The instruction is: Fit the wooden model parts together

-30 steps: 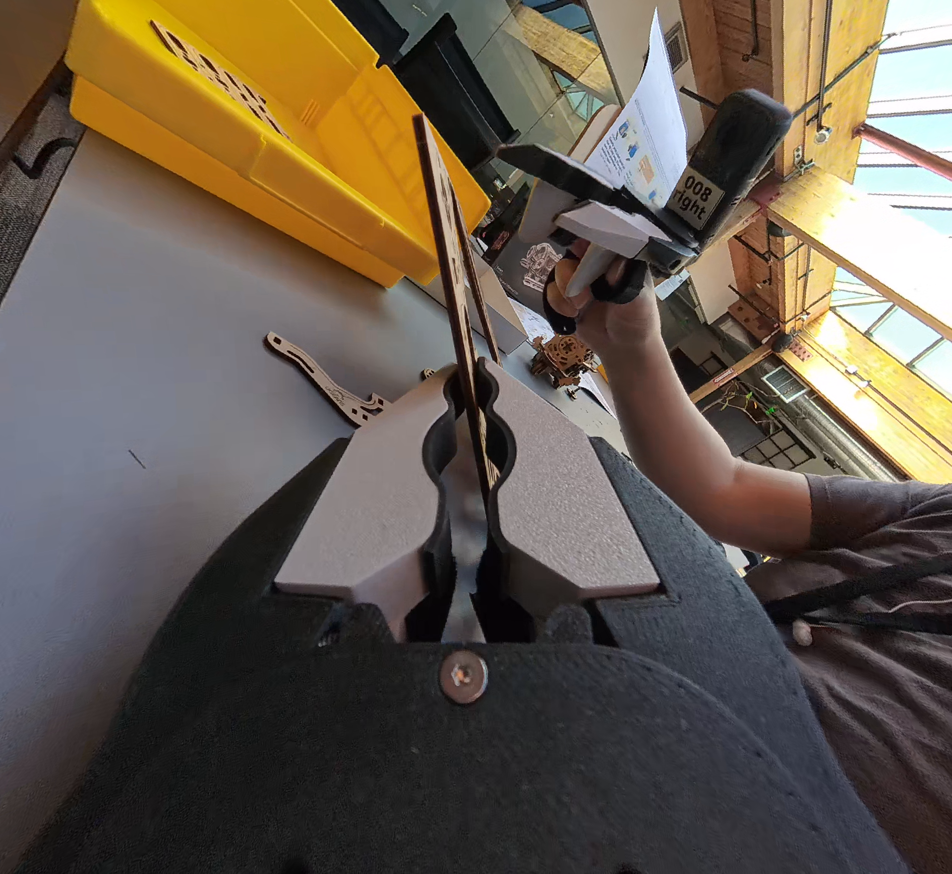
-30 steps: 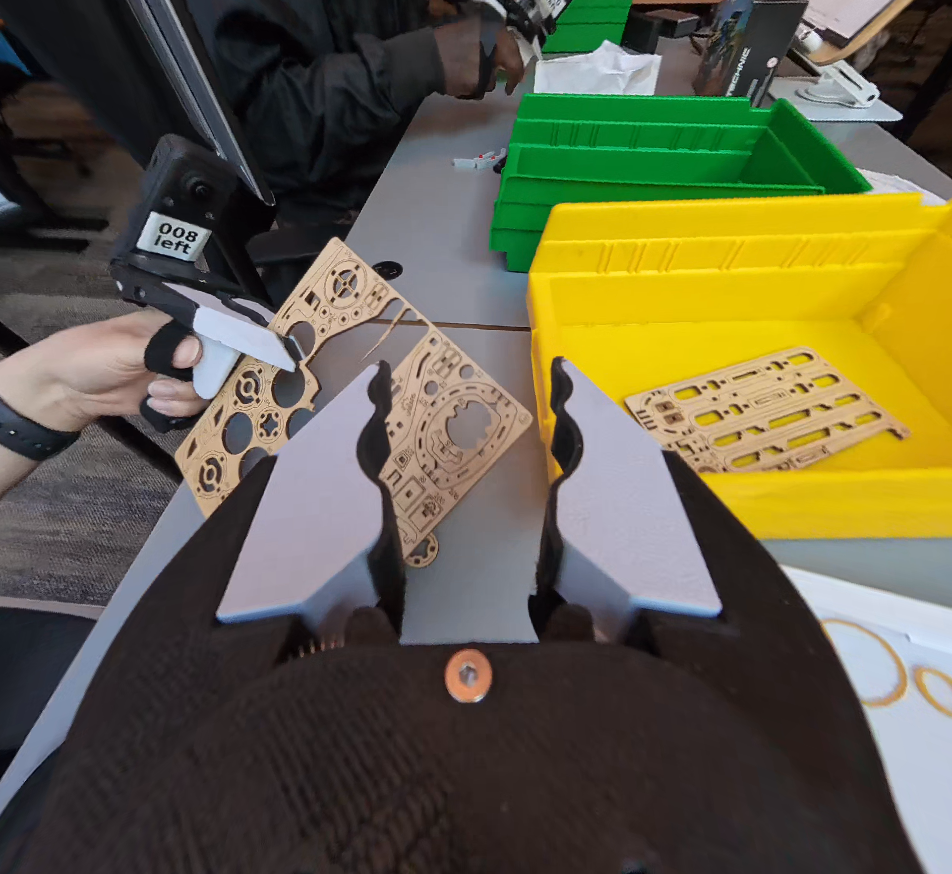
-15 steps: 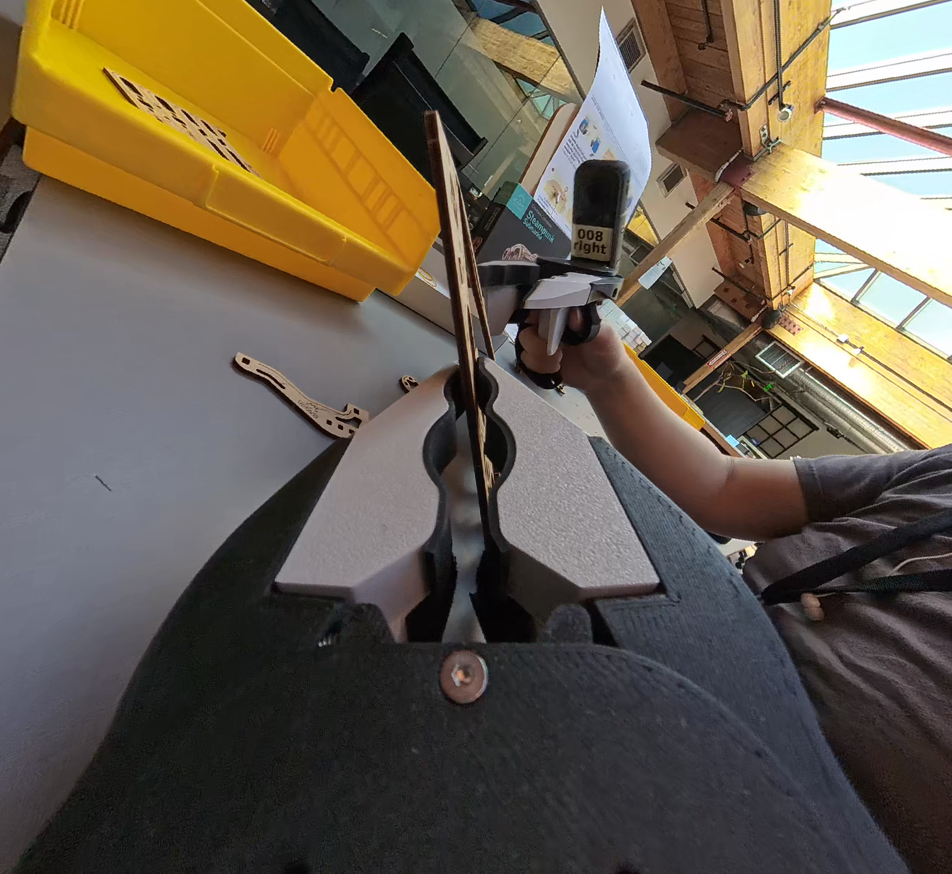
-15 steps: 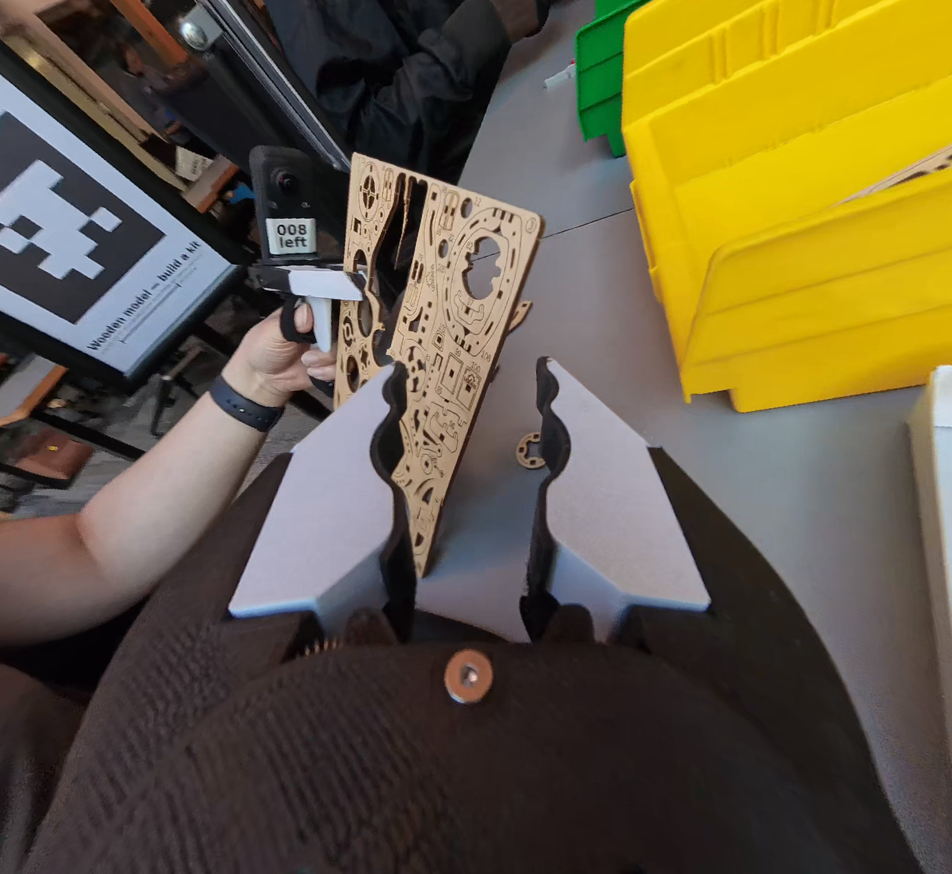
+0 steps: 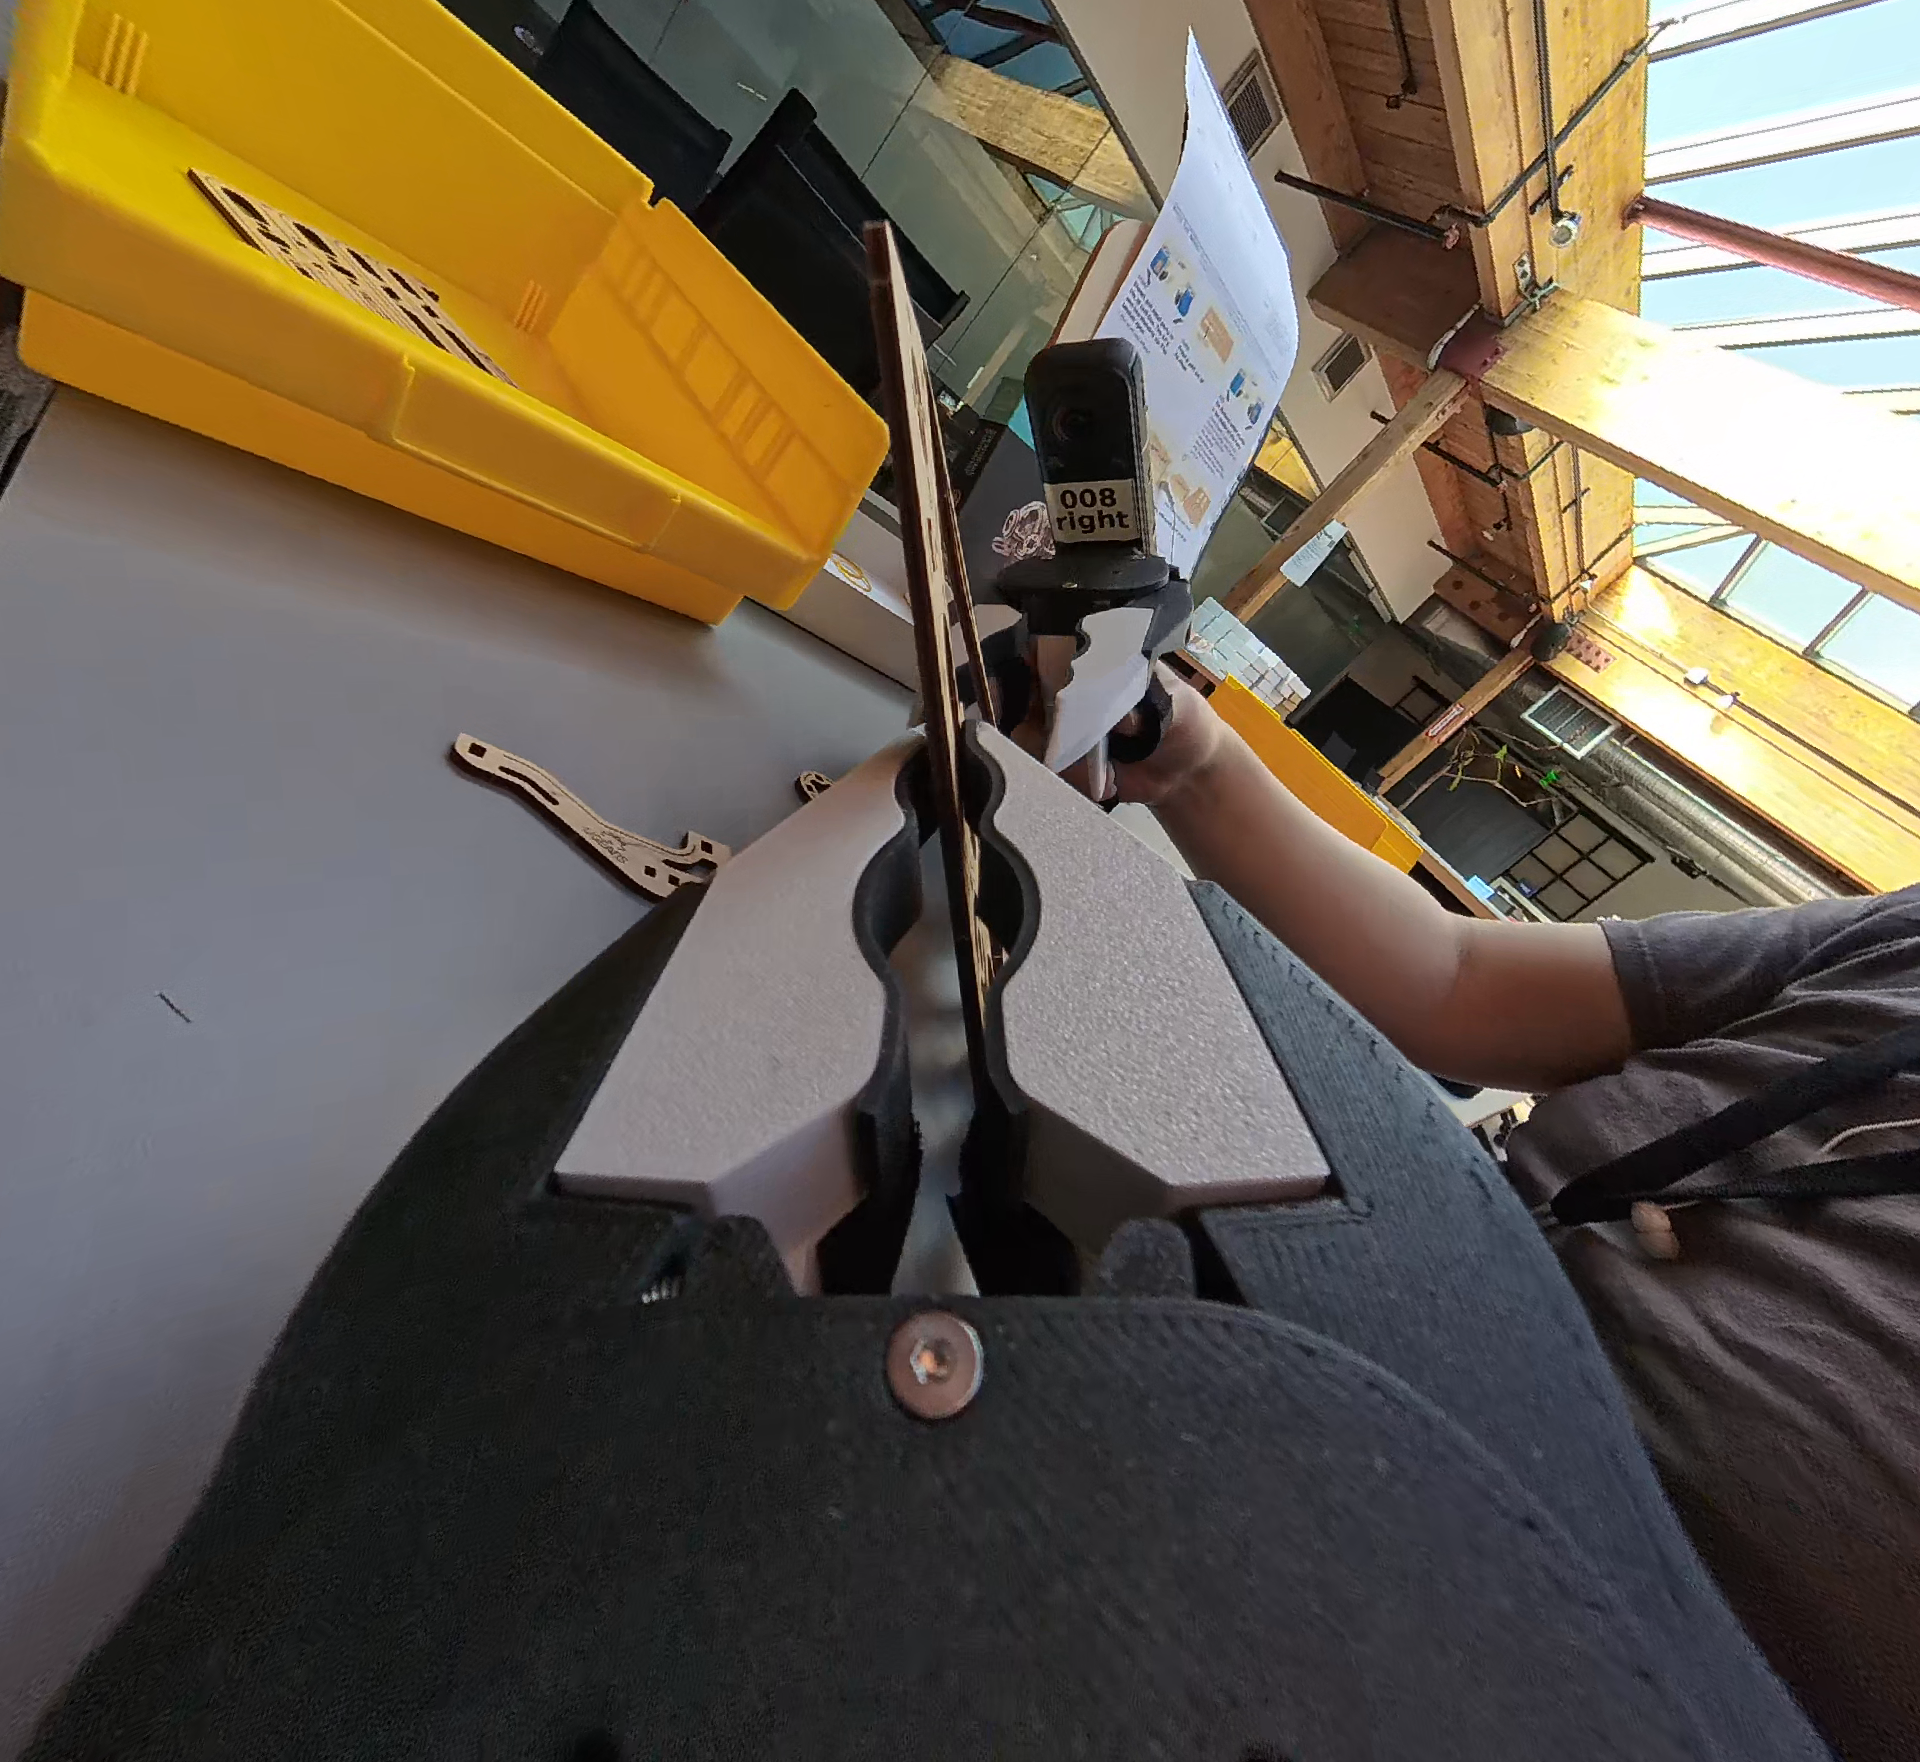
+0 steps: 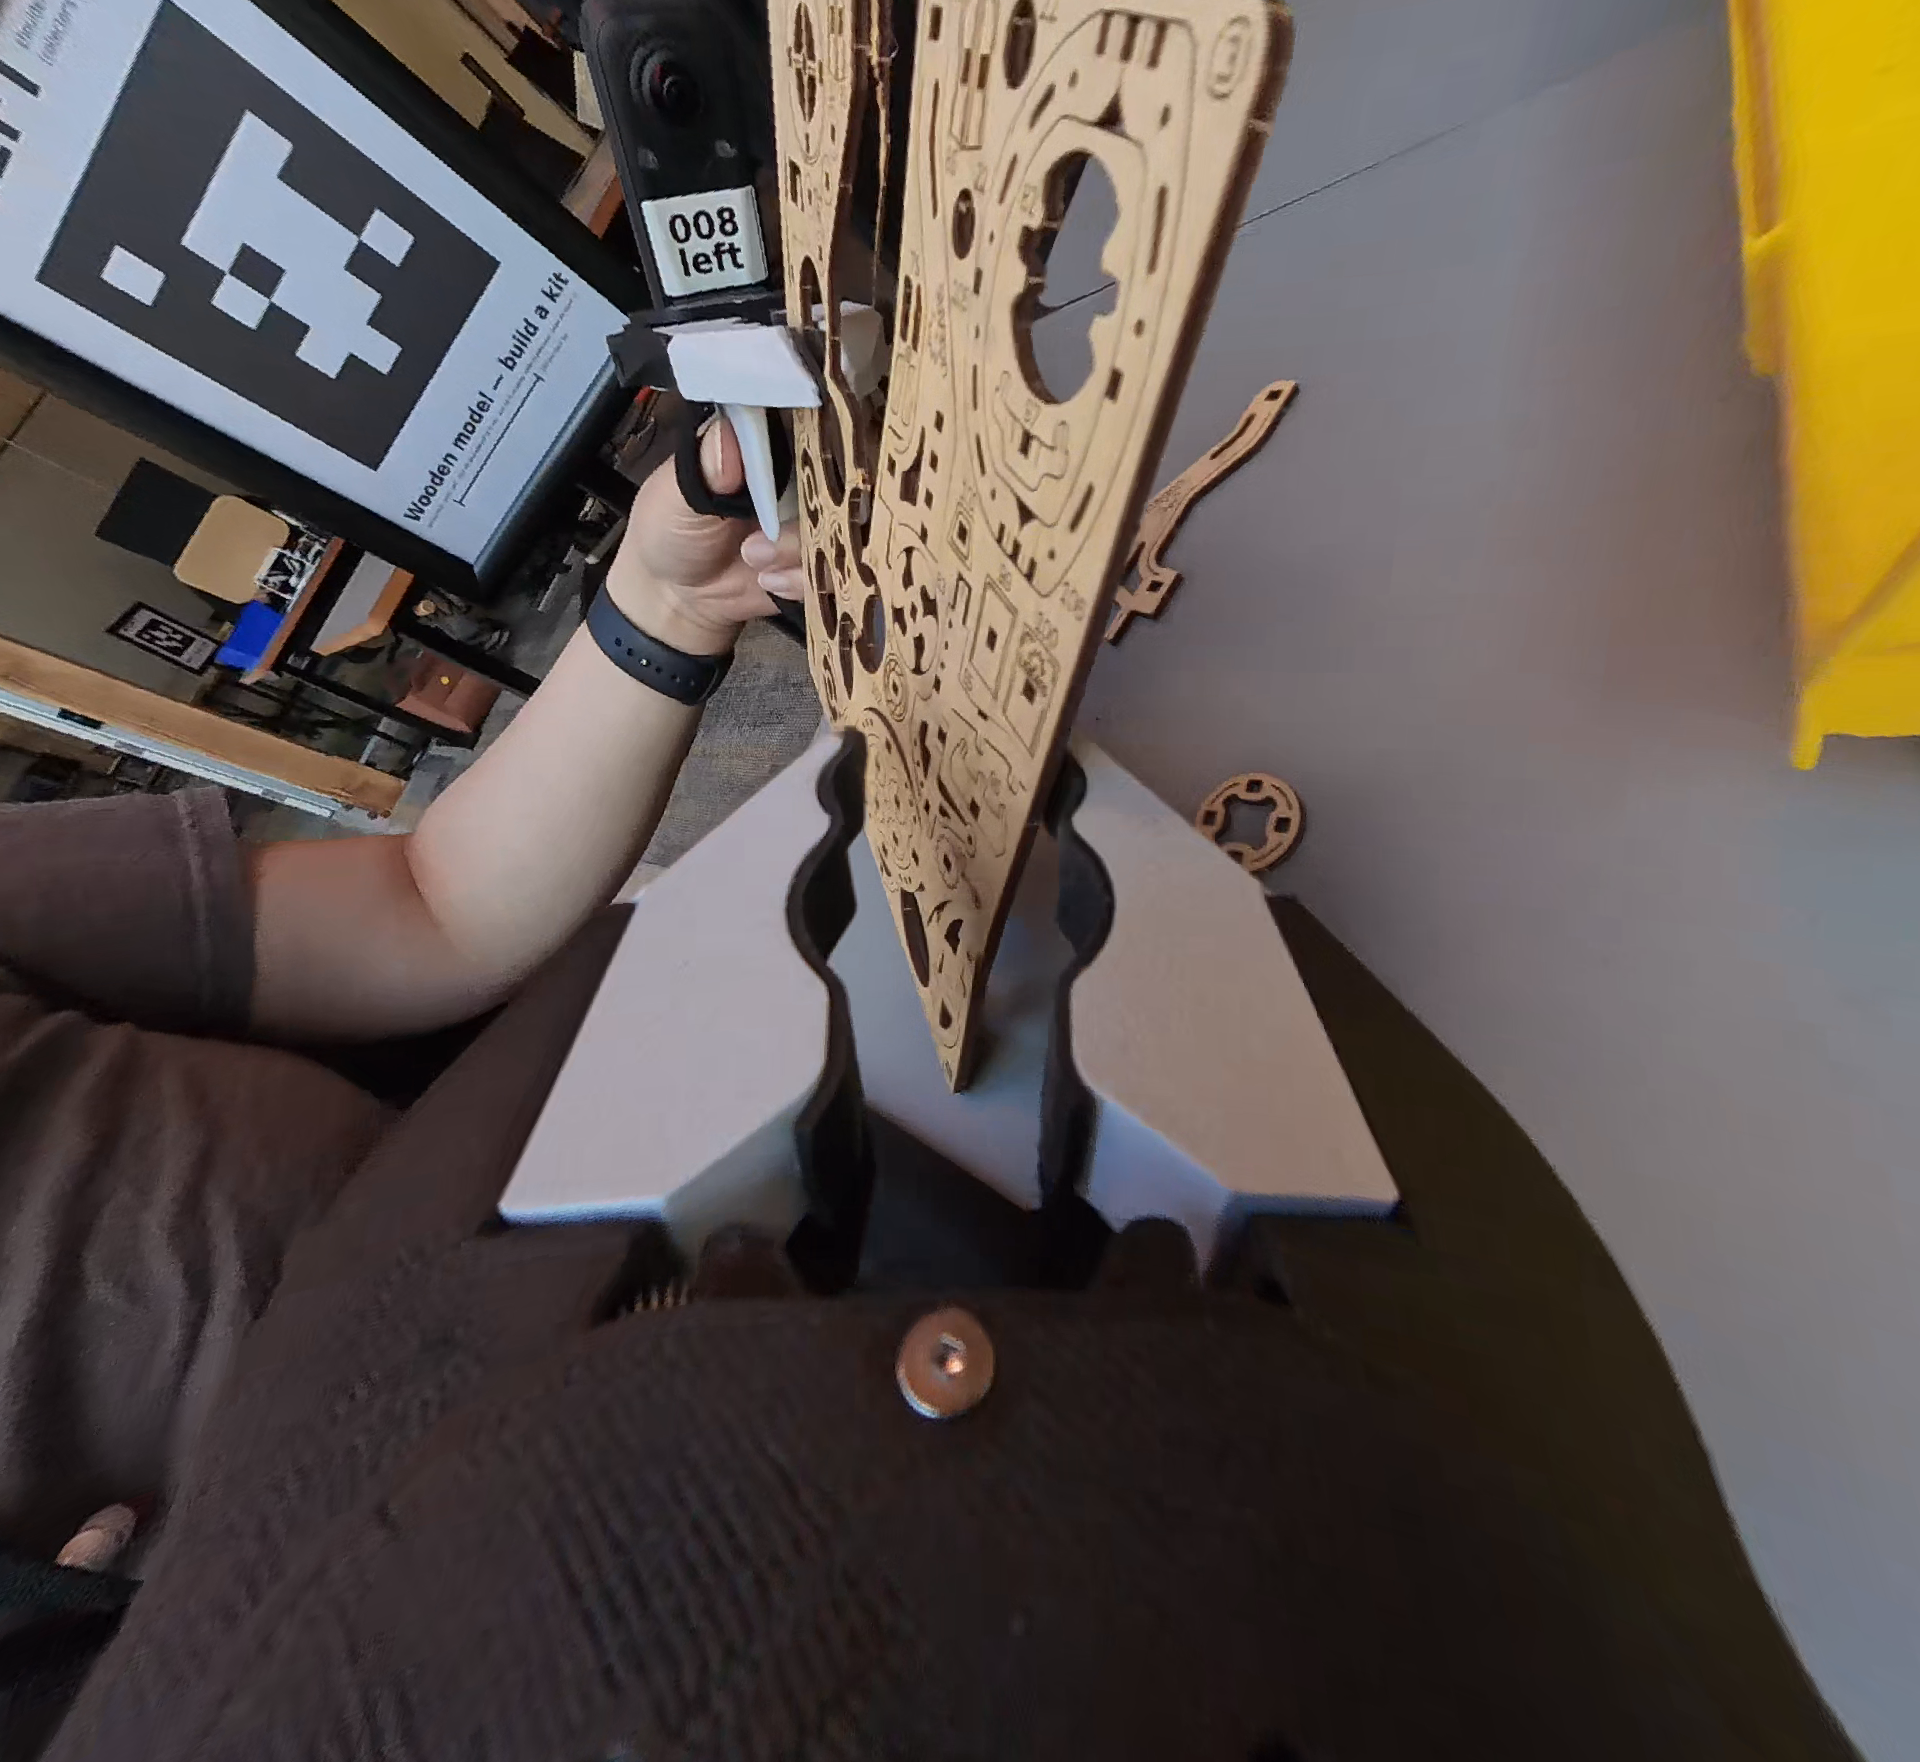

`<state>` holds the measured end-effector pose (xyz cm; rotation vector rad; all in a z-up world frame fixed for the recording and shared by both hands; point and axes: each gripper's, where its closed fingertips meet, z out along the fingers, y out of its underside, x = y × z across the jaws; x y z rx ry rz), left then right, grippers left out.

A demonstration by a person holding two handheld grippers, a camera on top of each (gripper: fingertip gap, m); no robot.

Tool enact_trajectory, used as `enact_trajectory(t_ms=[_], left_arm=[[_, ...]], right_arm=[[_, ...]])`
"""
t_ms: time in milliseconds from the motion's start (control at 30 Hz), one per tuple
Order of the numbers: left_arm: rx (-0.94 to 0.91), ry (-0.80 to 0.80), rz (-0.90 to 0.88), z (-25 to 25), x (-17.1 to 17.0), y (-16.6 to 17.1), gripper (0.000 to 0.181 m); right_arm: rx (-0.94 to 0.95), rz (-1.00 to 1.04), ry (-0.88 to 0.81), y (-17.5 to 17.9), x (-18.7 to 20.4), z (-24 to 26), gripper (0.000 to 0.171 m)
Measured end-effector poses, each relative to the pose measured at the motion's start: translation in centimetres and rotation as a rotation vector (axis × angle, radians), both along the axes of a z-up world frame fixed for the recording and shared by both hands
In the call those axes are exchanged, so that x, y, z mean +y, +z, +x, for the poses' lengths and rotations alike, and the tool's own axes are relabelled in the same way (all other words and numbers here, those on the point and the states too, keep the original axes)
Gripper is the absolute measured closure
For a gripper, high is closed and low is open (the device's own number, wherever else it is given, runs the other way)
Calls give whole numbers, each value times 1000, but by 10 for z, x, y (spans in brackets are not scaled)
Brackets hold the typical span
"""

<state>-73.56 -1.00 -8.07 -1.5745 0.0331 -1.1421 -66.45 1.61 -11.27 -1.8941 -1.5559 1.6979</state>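
The left gripper [image 5: 948, 756] is clamped on the edge of a wooden sheet [image 6: 1023, 382] of laser-cut parts, which is held upright above the grey table [image 5: 260, 881] and is seen only edge-on in the left wrist view. The right gripper [image 6: 951, 782] is spread wide with the sheet's lower corner between its fingers, though contact cannot be made out. Beyond, a curved wooden piece [image 5: 582, 824] and a small ring [image 6: 1247, 821] are seen lying loose, and a second sheet [image 5: 343, 278] is partly hidden inside a yellow bin [image 5: 582, 424].

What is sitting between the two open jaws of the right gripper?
In the right wrist view, the lower corner of the wooden parts sheet hangs between the right gripper's open jaws, with bare grey table behind.
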Motion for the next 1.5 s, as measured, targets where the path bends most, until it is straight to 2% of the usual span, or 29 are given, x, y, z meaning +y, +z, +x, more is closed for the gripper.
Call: enact_trajectory(t_ms=[100, 367, 467, 667, 1000, 1133, 1333, 1500], left_arm=[[-8, 0, 0, -1, 0, 2, 181], [-105, 2, -11, -8, -2, 11, 177], [-113, 6, -3, -11, -4, 15, 169], [-72, -19, -34, -5, -8, 8, 165], [-99, -31, -37, -7, -20, 4, 158], [-137, -43, -24, -8, -23, 12, 156], [-165, -115, -13, 14, -25, 17, 157], [-146, -187, -29, 35, -31, 17, 180]], right_arm=[[-6, -1, 14, 0, -1, 0, 155], [59, -115, 54, 14, -9, -3, 168], [108, -156, 63, 24, -11, -4, 170], [157, -220, 66, 32, -9, 1, 170], [194, -307, 15, 47, -1, 6, 170], [237, -362, 3, 58, 2, 8, 170], [278, -399, 17, 68, -2, 12, 170], [275, -365, 2, 67, 0, 18, 170]])
